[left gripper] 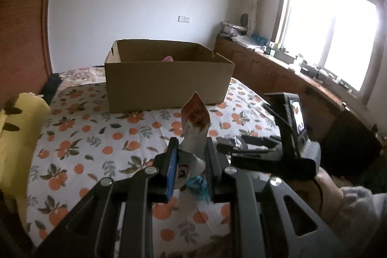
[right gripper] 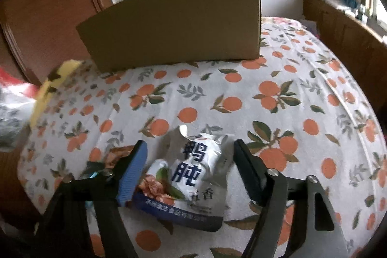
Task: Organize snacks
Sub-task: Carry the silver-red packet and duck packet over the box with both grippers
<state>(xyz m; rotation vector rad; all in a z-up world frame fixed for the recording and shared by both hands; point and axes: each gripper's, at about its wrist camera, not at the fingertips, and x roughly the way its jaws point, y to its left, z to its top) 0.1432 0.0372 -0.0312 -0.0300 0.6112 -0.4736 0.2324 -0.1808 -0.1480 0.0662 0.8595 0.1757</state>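
Now, where we stand: we have one snack in hand and another lined up, with the cardboard box [left gripper: 167, 79] waiting at the far side of the orange-print bedspread [left gripper: 96, 137]
Left gripper [left gripper: 191, 156]: clenched on a small snack packet [left gripper: 194, 127], which stands upright and pinched near its lower end, lifted clear of the bedspread
Right gripper [right gripper: 187, 161]: spread wide, one finger to each side of the white pouch [right gripper: 191, 175], not yet touching it as far as we can tell
White pouch: flat on the bedspread, well short of the box, its crumpled top pointing away from us
Box: open-topped, something pink [left gripper: 167, 59] already showing inside
How we do it well: we carry the held packet above the near wall of the box before letting go
Grip advice: we lower the right fingers onto the pouch's middle and close gently
Risk: we judge the crinkled foil could slip, or we could snag the cloth
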